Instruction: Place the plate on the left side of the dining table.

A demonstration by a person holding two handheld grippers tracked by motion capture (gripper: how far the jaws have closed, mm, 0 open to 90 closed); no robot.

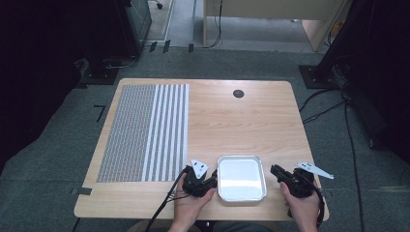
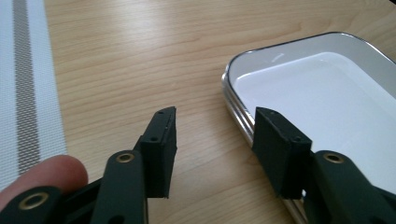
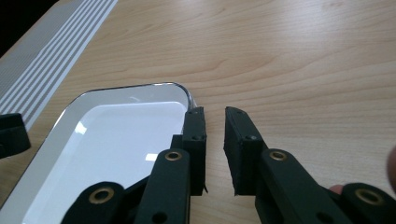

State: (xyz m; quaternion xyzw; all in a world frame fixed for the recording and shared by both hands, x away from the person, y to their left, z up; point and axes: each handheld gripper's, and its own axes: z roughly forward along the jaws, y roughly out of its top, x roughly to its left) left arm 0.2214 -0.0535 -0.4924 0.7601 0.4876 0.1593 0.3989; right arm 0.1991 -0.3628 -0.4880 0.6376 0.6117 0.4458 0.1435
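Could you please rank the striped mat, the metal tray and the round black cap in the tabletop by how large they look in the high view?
1. Striped mat: clearly the largest, covering the table's left part.
2. Metal tray: much smaller, though nearer the camera.
3. Round black cap: by far the smallest; being farther off shrinks it only a little.

even overhead light brightens the wooden table (image 1: 232,121); upper corners of the high view fall into darkness. white glare fills the tray (image 1: 241,178). near jaws in both gripper views look soft.
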